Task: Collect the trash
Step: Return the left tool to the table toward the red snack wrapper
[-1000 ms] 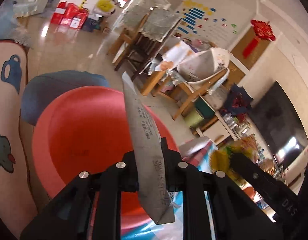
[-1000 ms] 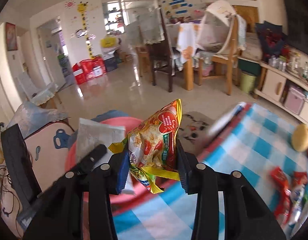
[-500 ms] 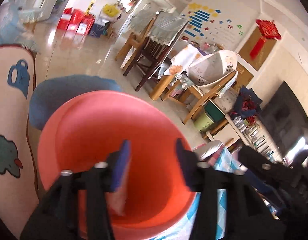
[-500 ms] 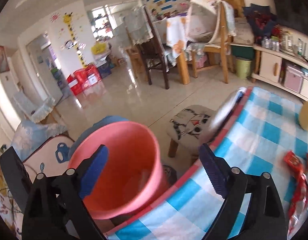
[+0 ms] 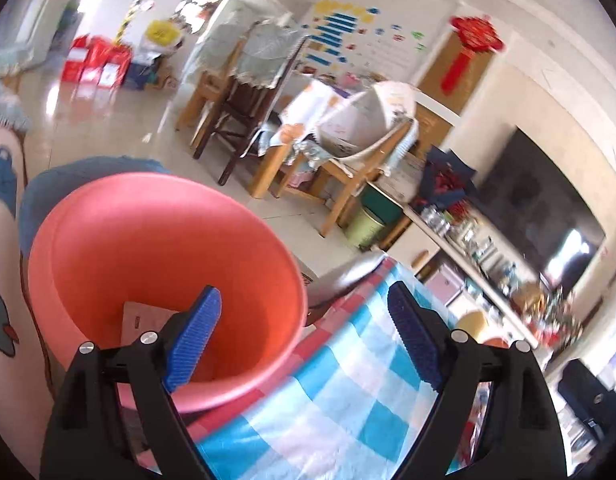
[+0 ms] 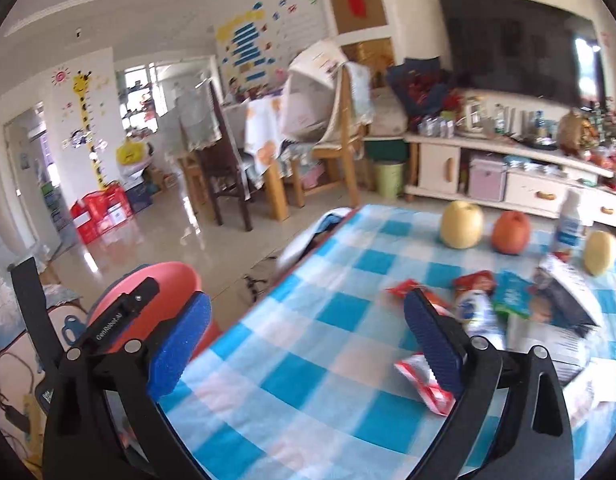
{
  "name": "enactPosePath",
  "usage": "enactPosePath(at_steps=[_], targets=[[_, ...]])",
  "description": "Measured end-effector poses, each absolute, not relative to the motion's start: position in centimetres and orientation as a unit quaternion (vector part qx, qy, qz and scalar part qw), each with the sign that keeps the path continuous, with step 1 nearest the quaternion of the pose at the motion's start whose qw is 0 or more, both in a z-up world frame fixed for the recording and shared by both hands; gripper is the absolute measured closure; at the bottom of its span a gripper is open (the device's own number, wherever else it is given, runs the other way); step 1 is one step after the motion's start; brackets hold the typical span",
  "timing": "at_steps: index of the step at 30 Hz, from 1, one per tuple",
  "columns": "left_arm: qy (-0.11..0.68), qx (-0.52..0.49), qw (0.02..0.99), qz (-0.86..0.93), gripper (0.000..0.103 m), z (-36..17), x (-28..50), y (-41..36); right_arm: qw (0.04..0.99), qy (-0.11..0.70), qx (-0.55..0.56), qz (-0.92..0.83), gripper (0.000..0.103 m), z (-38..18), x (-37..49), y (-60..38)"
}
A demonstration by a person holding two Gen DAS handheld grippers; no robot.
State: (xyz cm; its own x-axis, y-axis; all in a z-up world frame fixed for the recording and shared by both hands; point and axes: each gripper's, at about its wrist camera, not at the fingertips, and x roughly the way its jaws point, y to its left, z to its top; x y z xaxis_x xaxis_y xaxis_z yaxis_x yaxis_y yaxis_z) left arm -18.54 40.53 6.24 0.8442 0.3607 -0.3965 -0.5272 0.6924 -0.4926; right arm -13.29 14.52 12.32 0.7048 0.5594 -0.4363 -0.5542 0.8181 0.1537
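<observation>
- My left gripper [image 5: 303, 334] hangs over the pink bucket [image 5: 155, 220], jaws opening and empty; a paper packet [image 5: 143, 322] lies inside.
- My right gripper [image 6: 308, 344], jaws opening, nothing between, faces wrappers [image 6: 424, 380] on the checked tablecloth [image 6: 308, 360].

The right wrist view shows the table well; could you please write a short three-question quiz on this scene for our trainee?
1. True or false: the right gripper holds a wrapper.
2. What lies inside the pink bucket in the left wrist view? A) a paper packet B) an apple C) nothing
3. How many round fruits stand at the far side of the checked tablecloth?

Key:
1. False; its jaws are opening with nothing between them, as are those of the left gripper.
2. A, the paper packet.
3. Three: yellow pear, red apple, yellow fruit.
</observation>
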Motion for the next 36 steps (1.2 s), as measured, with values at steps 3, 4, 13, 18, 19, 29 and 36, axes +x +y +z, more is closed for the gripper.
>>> enactPosePath(at_steps=[3, 4, 13, 18, 19, 29, 36], targets=[[0.145, -0.303, 0.915, 0.222, 0.017, 6.2, -18.6, 39.3, 0.936, 0.215, 0.01, 0.277, 0.005, 12.7, -14.2, 11.0], [0.151, -0.297, 0.918, 0.216, 0.017, 6.3, -18.6, 38.9, 0.939, 0.211, 0.011, 0.272, 0.005, 12.8, -14.2, 9.9], [0.193, -0.293, 0.92, 0.173, 0.017, 6.3, -16.9, 35.6, 0.953, 0.227, 0.022, 0.201, 0.005, 15.4, -16.5, 1.8], [0.215, -0.313, 0.913, 0.152, 0.017, 5.7, -16.4, 34.3, 0.951, 0.251, 0.036, 0.179, 0.005, 16.4, -17.5, 0.4], [0.219, -0.306, 0.914, 0.149, 0.017, 5.6, -16.3, 33.9, 0.95, 0.254, 0.043, 0.179, 0.005, 16.4, -17.7, 0.3], [0.232, -0.329, 0.902, 0.157, 0.017, 5.0, -15.7, 34.4, 0.936, 0.276, 0.041, 0.214, 0.005, 18.6, -19.5, 3.5], [0.24, -0.322, 0.902, 0.156, 0.017, 4.8, -15.2, 34.2, 0.935, 0.262, 0.021, 0.238, 0.005, 20.9, -21.4, 5.5]])
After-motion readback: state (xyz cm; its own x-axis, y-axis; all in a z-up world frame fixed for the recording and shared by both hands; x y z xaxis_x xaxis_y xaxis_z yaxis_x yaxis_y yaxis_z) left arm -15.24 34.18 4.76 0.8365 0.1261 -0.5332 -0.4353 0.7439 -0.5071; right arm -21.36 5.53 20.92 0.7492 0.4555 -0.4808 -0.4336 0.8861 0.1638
